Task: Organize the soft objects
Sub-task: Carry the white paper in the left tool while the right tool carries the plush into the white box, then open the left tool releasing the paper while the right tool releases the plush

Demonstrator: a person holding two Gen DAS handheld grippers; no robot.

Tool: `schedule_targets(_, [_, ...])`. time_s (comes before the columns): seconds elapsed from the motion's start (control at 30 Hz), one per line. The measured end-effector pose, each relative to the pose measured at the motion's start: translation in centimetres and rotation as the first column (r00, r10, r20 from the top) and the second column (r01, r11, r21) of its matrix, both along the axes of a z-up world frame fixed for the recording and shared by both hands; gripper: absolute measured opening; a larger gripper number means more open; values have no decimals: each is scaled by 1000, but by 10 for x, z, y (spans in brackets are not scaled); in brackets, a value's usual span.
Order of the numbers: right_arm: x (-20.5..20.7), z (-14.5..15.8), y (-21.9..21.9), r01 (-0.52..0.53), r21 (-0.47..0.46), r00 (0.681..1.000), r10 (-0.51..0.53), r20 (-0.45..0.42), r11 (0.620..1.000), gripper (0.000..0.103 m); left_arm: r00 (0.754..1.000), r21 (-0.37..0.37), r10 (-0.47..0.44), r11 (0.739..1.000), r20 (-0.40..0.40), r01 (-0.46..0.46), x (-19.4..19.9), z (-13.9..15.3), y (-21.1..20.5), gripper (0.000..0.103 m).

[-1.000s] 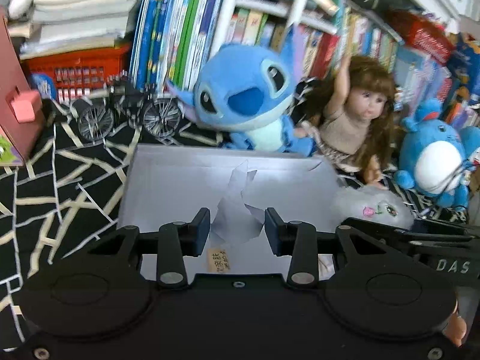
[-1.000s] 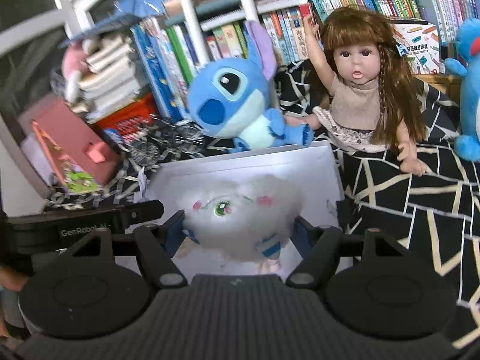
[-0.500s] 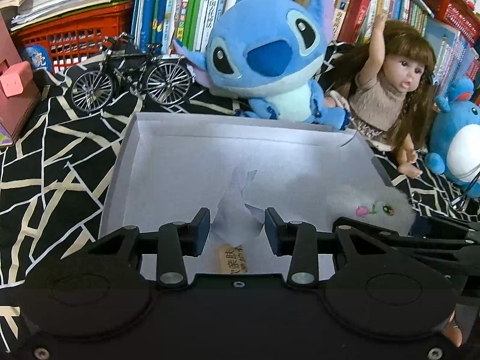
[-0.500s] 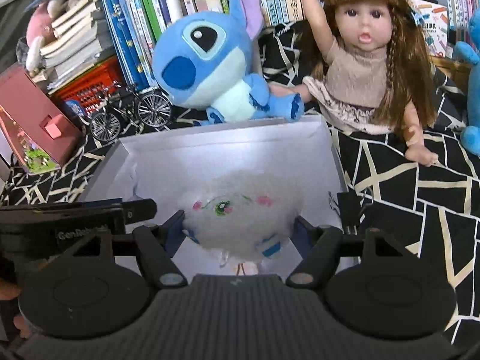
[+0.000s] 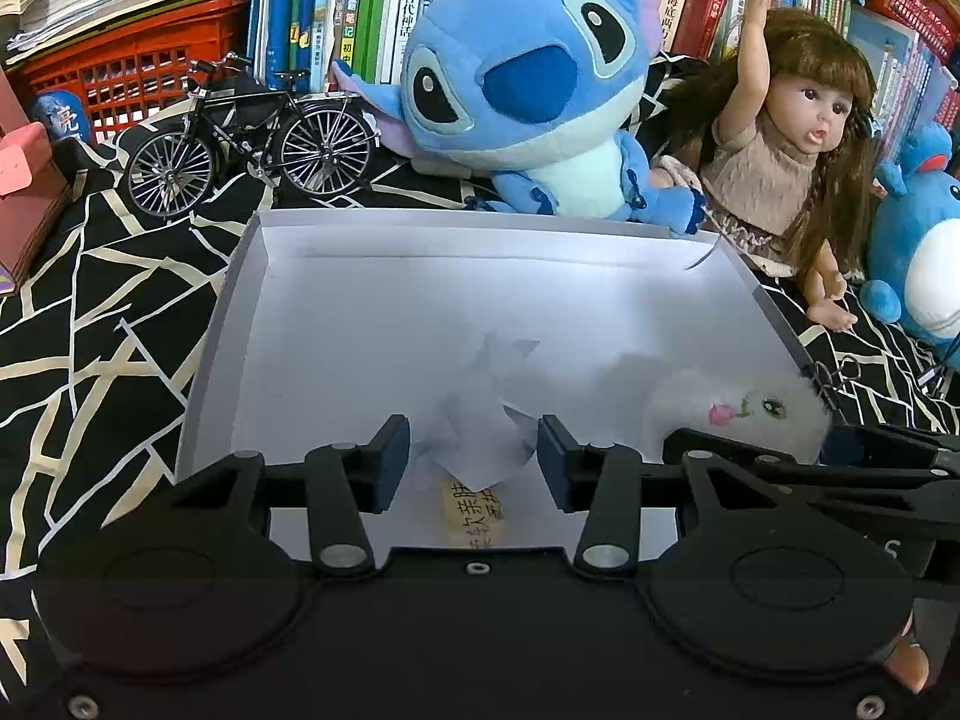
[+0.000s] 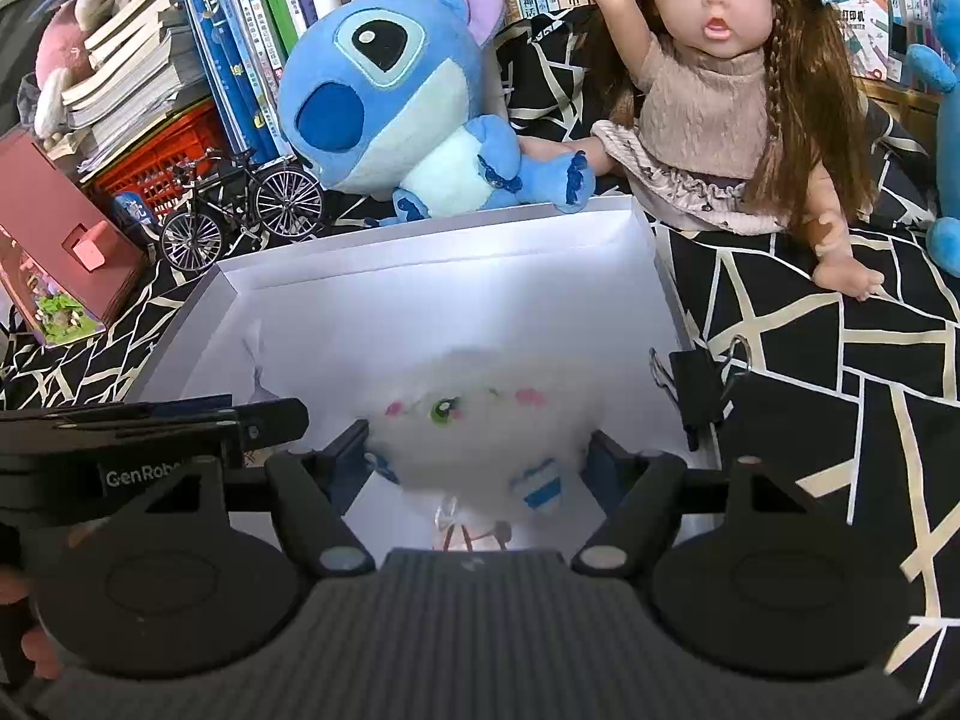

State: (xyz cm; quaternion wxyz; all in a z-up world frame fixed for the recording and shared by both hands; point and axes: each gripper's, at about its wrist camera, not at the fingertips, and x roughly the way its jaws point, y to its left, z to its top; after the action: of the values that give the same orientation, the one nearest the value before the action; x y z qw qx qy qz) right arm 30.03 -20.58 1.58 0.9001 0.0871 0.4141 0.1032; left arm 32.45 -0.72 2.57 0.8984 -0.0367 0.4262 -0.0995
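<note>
A shallow white box (image 5: 360, 276) (image 6: 420, 276) lies on the black patterned cloth. My left gripper (image 5: 474, 462) is shut on a white tissue (image 5: 480, 438) over the box's near part. My right gripper (image 6: 477, 456) is shut on a fluffy white plush toy (image 6: 480, 414) with a green eye and pink cheeks, held low over the box's near right part; the plush also shows in the left wrist view (image 5: 738, 414). A blue Stitch plush (image 5: 528, 84) (image 6: 396, 96) and a long-haired doll (image 5: 792, 138) (image 6: 720, 90) sit behind the box.
A model bicycle (image 5: 252, 138) (image 6: 240, 210) stands at the back left. A red crate (image 5: 132, 66), books and a pink box (image 6: 54, 240) line the back. A blue plush (image 5: 918, 252) sits at the right. A black binder clip (image 6: 696, 384) lies by the box's right wall.
Both grippers have moved forward and down over the box, each keeping its hold. The box fills more of both views now.
</note>
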Motion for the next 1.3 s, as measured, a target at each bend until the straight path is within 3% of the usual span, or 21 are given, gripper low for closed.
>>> schedule_targets(0.23, [-3,2,-2,-5,20,1000,4,2,1000,77,1000,14,-7,1000,10,7,-3,3,-2,48])
schedule_targets(0.4, [-7,6,-4,-1,28,1000,0,15,1000,85,1000,29,-9,1000,26,9,-7,8,-3,53])
schedule_targets(0.57, [-16,13,-8,-5,35,1000,4,27,999,88,997,48,-10,999,75,7,-19,20,-4,72])
schedule_targets(0.67, [-25,20,-13,-5,40,999,3,49,999,90,995,40,-22,999,100,18,-29,28,-3,75])
schedule_targets(1.03, [-74,36,-23,-21,39,987,15,163,999,95,979,17,-40,999,198,38,-87,48,-5,79])
schedule_targets(1.3, [-124,48,-23,-30,5,957,27,290,1000,103,967,-22,-41,999,252,48,-134,51,-2,81])
